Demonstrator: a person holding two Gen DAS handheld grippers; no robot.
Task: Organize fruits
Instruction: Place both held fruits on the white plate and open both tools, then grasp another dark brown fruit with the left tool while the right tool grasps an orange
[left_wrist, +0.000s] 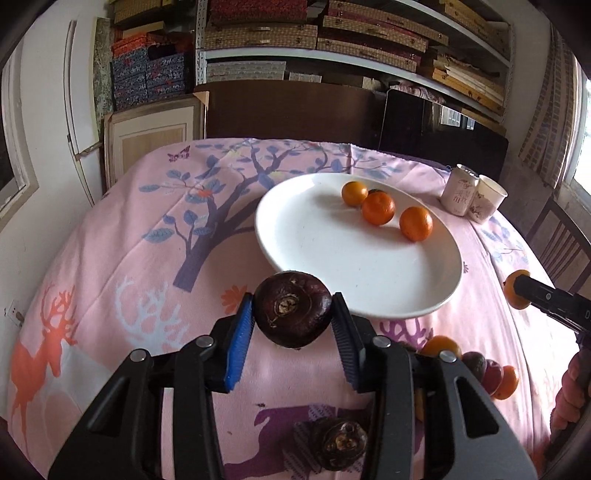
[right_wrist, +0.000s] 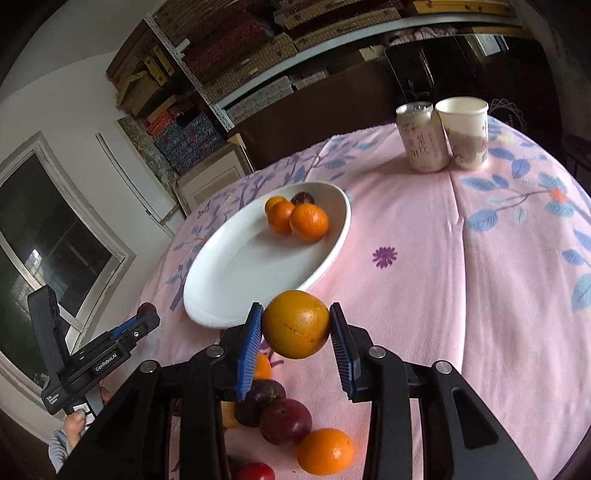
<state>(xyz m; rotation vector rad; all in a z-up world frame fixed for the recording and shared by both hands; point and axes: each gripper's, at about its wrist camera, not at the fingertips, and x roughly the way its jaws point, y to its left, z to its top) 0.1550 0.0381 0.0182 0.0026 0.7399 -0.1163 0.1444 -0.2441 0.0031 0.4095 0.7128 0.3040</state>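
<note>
The left gripper (left_wrist: 293, 317) was closed on a dark brown fruit (left_wrist: 293, 309), held clear of the cloth just short of the plate's near rim, its scarred end facing the camera and its flattened body lying crosswise between the pads. The white plate (left_wrist: 314, 236) carried three oranges (left_wrist: 377, 208) along its far side. The right gripper (right_wrist: 296, 326) clasped a round yellow-orange fruit (right_wrist: 296, 324), likewise just short of the plate's near rim; being round, it showed no long axis.
</note>
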